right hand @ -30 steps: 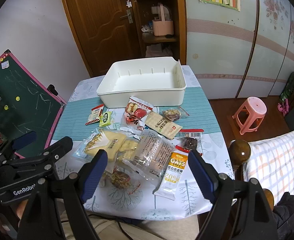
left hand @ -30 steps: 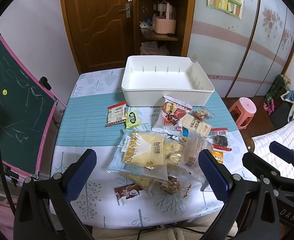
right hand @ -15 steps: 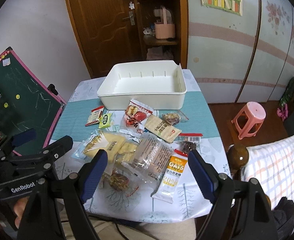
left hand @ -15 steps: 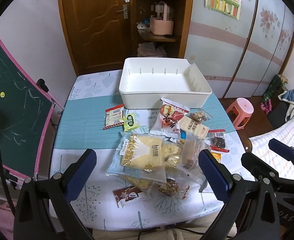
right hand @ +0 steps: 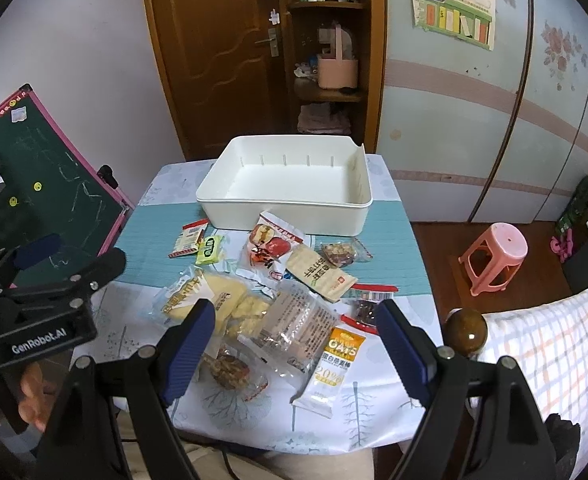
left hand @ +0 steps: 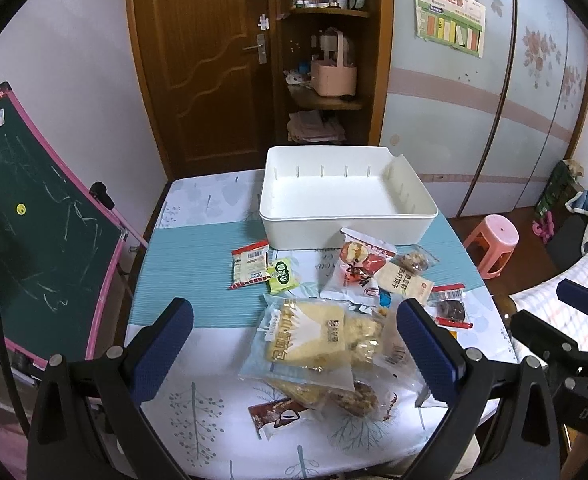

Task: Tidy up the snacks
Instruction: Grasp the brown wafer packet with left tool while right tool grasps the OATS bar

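Left wrist view: my left claw (left hand: 294,350) hangs released above the bench (left hand: 197,264), nothing between its blue pads. The snack pile (left hand: 334,332) sits mid-bench, running to the near edge; one brown wrapper (left hand: 279,416) lies closest to that edge. One white bin (left hand: 346,204) stands at the far side, empty, its front wall just behind the nearest packets. Two small packets, a red-edged one (left hand: 249,264) and a green one (left hand: 282,276), lie apart from the pile to its left. Open bench left of them, on the teal mat. The bench's left edge runs close to one chalkboard (left hand: 37,216). The right claw (left hand: 574,336) shows at the right border.

Right wrist view: my right claw (right hand: 294,346) is also released, pads wide, holding nothing, above the near part of the pile. One oat bar (right hand: 334,364) lies nearest the right pad. One bin (right hand: 289,196) at the far side. Clear teal strip right of the bin. Off the right edge: one pink stool (right hand: 494,260), one bedpost knob (right hand: 466,332). I count about eleven packets; overlaps make it uncertain.
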Action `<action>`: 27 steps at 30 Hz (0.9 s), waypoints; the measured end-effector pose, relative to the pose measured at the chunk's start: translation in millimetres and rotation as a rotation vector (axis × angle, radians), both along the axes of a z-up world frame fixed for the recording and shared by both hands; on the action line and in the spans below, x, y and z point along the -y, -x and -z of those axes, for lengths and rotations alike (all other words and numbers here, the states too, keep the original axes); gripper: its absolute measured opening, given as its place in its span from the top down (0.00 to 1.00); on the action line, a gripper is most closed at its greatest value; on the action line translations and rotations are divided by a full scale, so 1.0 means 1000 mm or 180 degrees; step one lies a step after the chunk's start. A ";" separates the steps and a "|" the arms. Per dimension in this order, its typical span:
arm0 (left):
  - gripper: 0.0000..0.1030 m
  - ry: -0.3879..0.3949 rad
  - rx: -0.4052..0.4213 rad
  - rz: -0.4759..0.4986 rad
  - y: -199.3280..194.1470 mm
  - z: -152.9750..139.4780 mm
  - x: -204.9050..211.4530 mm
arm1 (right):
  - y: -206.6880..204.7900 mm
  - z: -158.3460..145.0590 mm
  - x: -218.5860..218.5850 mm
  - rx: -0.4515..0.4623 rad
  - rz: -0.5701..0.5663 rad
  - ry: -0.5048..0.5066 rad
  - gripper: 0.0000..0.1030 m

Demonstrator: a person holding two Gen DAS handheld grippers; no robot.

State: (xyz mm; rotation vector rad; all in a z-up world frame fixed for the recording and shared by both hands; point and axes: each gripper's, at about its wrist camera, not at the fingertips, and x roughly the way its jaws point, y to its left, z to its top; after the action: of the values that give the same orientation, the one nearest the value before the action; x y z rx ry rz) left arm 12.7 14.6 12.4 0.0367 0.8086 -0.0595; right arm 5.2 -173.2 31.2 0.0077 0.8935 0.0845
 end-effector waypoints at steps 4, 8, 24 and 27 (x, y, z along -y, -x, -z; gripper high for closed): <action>0.01 0.0113 -0.0162 0.0146 -0.005 0.001 -0.002 | -0.001 0.001 0.002 -0.0012 0.0013 0.0032 0.19; 0.01 0.0047 -0.0227 0.0239 -0.007 0.010 -0.001 | -0.003 0.011 0.004 -0.0085 0.0020 0.0065 0.19; 0.01 -0.0405 -0.0913 0.0939 -0.010 0.128 -0.044 | -0.011 0.114 0.056 -0.0874 0.0396 -0.0046 0.19; 0.02 -0.0488 -0.1099 0.1096 -0.012 0.159 -0.041 | -0.012 0.134 0.062 -0.1041 0.0442 -0.0072 0.19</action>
State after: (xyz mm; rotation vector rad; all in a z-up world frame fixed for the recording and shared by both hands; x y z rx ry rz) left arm 24.5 55.4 -146.2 0.3179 1.1445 -0.3364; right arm 17.6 -235.6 -103.2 0.1071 1.2160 -0.0377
